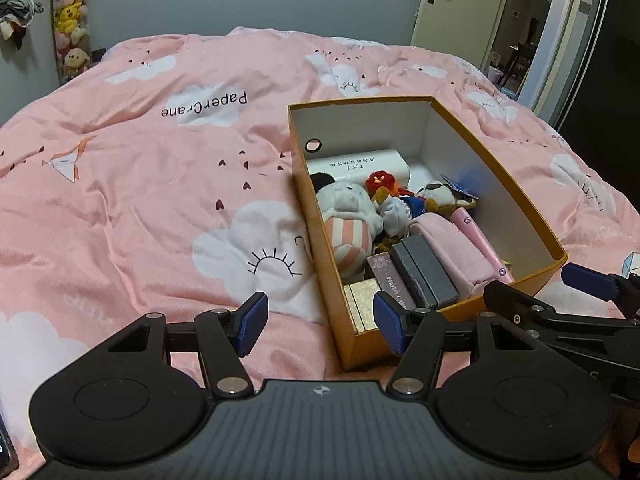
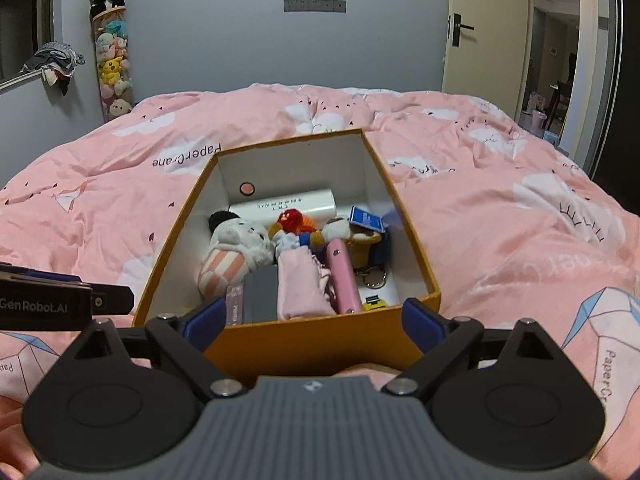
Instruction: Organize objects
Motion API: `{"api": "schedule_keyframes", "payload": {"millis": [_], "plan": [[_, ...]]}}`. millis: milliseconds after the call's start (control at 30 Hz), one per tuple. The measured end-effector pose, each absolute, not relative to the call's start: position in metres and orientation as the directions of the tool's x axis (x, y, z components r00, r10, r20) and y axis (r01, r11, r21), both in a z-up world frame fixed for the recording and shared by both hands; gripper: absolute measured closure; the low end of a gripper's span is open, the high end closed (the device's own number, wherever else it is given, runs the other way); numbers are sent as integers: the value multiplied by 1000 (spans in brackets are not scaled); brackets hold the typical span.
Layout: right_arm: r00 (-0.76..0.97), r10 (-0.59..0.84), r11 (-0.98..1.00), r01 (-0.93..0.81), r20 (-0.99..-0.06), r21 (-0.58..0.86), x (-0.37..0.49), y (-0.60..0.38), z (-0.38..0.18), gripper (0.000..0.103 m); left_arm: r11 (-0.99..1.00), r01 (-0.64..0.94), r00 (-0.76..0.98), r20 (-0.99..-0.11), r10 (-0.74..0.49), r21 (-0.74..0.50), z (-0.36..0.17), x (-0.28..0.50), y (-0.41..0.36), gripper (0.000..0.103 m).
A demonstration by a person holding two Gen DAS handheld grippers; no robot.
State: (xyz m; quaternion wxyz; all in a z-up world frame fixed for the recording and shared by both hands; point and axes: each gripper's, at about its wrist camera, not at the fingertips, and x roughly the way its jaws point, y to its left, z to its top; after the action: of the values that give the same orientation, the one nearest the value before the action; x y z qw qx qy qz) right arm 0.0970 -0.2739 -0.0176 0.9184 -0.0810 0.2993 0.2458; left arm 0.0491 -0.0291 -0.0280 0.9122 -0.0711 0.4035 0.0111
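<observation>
An open orange box (image 1: 360,346) (image 2: 312,340) with a white inside sits on the pink duvet (image 1: 140,200). It holds a white plush (image 1: 348,208) (image 2: 240,240), a white tube (image 1: 360,166), a red-headed doll (image 2: 294,220), a pink cloth (image 2: 298,284), a pink stick (image 2: 342,276), a grey case (image 1: 424,276) and small boxes. My left gripper (image 1: 322,326) stands open at the box's near left corner, one pad before the near wall, the other over the duvet. My right gripper (image 2: 316,322) is open, low in front of the near wall, nothing held.
The duvet (image 2: 500,220) spreads wide on both sides of the box. A column of stuffed toys (image 2: 112,64) hangs on the back wall at left. A door (image 2: 480,40) stands ajar at the back right. The left gripper's body (image 2: 40,304) shows at the left edge.
</observation>
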Motion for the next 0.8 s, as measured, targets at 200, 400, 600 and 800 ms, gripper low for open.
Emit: {"api": "schedule_keyframes", "payload": {"millis": [200,400,600,800], "plan": [[695,405,870,-493,-594,16,98,-276,-18,8,991,-73,684,-728,-31,-112,-27,48,-30,33],[686,406,868,-497,-604,19,99,-276,-19,8,991,-73,687,-726,-29,-109,-25,48,-30,33],[677,407,867,-498,-614,25,101,-276,-20,7,991,-73,686,-727,-31,-111,-25,47,-31,33],[667,408,867,-497,-623,36,103,-276,-21,7,991,-73,686,-727,-30,-110,-25,47,-31,33]]}}
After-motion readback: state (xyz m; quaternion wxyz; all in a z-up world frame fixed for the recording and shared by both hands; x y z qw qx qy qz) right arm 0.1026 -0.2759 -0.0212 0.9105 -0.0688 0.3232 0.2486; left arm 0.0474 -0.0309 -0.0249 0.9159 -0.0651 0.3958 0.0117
